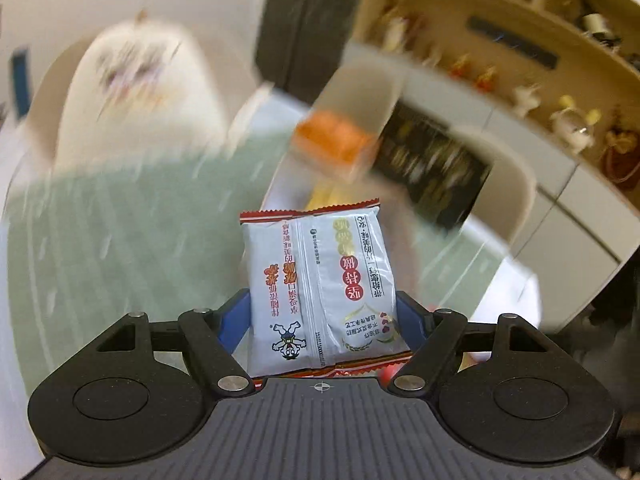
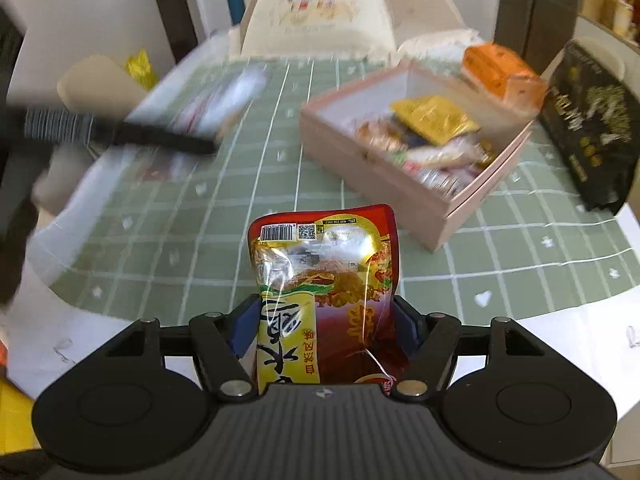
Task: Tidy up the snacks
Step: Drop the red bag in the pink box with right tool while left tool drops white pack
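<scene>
left claw (image 1: 322, 320): clamped on white snack packet (image 1: 316, 292), held clear above the table (image 1: 120, 240)
right claw (image 2: 324, 332): gripping red noodle pouch (image 2: 324, 280)
pink box (image 2: 400, 188): likely destination, already holding snacks

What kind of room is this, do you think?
Probably a home dining area: a table under a green checked tablecloth, a white chair with a cartoon print pulled up to it, a pink box of snacks on top, and open shelves of ornaments along the wall.
</scene>
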### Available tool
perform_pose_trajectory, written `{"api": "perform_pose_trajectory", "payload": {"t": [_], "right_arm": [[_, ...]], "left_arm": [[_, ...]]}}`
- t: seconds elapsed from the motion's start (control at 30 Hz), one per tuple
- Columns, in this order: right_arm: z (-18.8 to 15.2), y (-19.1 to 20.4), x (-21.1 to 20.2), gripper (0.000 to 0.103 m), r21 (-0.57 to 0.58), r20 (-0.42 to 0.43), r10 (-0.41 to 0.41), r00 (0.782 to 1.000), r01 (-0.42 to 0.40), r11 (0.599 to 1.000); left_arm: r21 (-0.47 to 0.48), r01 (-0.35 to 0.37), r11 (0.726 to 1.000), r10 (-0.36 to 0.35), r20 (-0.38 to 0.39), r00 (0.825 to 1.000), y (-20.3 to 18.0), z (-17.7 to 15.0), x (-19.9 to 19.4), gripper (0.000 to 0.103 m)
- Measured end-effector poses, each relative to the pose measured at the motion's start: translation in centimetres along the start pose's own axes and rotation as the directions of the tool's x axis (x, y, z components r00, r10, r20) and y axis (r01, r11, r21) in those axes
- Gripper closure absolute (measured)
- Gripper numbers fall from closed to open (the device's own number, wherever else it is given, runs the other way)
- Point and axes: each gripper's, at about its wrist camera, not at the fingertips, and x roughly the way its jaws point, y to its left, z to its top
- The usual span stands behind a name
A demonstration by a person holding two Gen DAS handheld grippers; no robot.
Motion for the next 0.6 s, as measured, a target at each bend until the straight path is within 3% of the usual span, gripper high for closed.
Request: {"api": "perform_pose_trajectory", "payload": {"t": [0.1, 0.17, 0.23, 0.27, 0.47, 0.6], "right_arm": [[0.5, -0.7, -2.2, 0.035, 0.02, 0.054, -0.005, 0.999, 0.004, 1.0], [0.6, -1.1, -3.0, 0.035, 0.027, 0.079, -0.032, 0.996, 0.03, 0.999], [0.6, -1.2, -3.5, 0.034, 0.035, 0.087, -0.057, 0.995, 0.054, 0.998], [0.5, -1.4, -3.7, 0.034, 0.038, 0.087, -0.065, 0.994, 0.062, 0.997], [-1.3, -3.1, -3.6, 0.034, 0.084, 0.049, -0.075, 0.996, 0.071, 0.994], [-0.4, -4.1, -3.4, 0.035, 0.111, 0.042, -0.065, 0.997, 0.06, 0.992]], "left_arm": [[-0.009, 0.065, 0.998, -0.065, 0.024, 0.998, -1.0, 5.6, 2.0, 0.021], [-0.025, 0.058, 0.998, -0.057, 0.035, 0.998, -1.0, 8.0, 4.9, 0.021], [-0.08, 0.055, 0.995, -0.058, -0.036, 0.998, -0.4, 9.0, 8.5, 0.022], [-0.123, 0.054, 0.991, -0.058, -0.029, 0.998, 0.2, 9.0, 9.5, 0.023], [-0.173, 0.121, 0.977, -0.108, 0.078, 0.991, 1.4, 5.8, 9.4, 0.024], [-0.242, 0.08, 0.967, -0.05, 0.131, 0.99, 2.7, 3.3, 6.7, 0.024]]}}
